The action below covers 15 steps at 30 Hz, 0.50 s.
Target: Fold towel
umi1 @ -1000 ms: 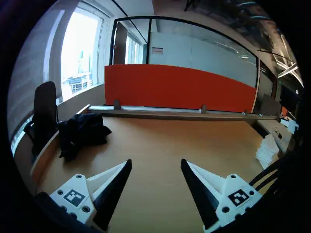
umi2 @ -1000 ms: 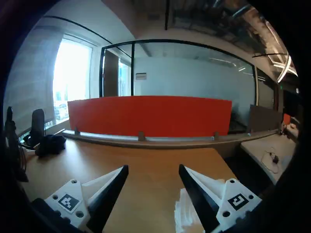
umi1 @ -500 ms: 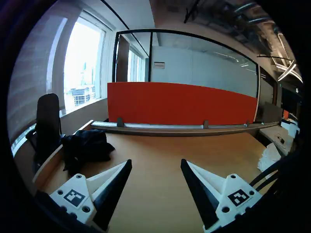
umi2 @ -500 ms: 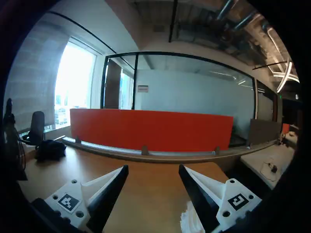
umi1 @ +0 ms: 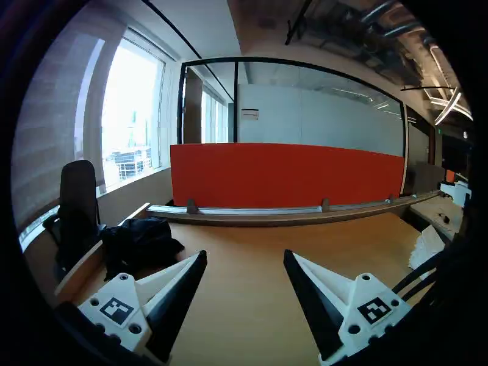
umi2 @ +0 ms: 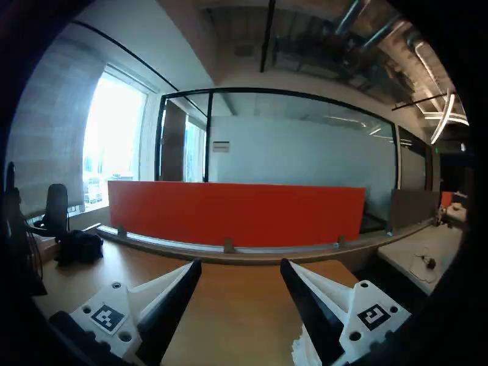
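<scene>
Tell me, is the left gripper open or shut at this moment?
Open. The left gripper has its fingers spread wide apart, with bare desk showing between them and nothing held.

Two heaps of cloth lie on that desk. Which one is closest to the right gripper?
The white towel, low beside the right gripper's own finger. The black bundle lies far off across the desk.

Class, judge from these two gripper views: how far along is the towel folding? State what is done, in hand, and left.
Done: nothing visible; the white towel lies ungrasped near the desk edge. In hand: nothing; the left gripper and right gripper are both open, fingers empty over the wood. Left: grasping the towel and every fold.
</scene>
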### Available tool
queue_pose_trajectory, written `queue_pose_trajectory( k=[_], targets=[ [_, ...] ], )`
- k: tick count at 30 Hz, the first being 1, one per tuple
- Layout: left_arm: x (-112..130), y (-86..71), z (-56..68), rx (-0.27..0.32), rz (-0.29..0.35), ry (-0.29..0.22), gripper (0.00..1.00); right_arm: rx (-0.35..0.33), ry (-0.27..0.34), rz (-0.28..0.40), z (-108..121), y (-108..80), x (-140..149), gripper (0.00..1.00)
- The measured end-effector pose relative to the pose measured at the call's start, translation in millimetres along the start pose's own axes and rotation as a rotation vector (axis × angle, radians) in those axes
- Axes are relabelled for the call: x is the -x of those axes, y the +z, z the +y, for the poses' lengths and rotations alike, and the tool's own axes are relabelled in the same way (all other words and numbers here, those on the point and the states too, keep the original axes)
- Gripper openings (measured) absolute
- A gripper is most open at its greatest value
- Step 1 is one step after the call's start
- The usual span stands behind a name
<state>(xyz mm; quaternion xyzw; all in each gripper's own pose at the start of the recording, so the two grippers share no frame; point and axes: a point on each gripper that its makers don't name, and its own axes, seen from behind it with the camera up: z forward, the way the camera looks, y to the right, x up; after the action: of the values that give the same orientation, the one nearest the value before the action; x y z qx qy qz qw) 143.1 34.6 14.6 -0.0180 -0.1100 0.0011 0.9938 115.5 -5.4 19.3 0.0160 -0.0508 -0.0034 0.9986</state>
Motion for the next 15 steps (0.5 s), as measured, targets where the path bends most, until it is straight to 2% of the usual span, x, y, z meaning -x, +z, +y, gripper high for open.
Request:
queue_pose_trajectory(
  k=[9, 15],
  targets=[
    [2.5, 0.7, -0.7, 0.002, 0.037, -0.017, 0.93, 0.010, -0.004, -0.027, -9.3, 5.3, -2.3, 1.00],
    [6.8, -0.5, -1.1, 0.008, 0.066, 0.018, 0.93, 0.019, -0.003, -0.017, -16.4, 6.2, -11.4, 1.00]
  ],
)
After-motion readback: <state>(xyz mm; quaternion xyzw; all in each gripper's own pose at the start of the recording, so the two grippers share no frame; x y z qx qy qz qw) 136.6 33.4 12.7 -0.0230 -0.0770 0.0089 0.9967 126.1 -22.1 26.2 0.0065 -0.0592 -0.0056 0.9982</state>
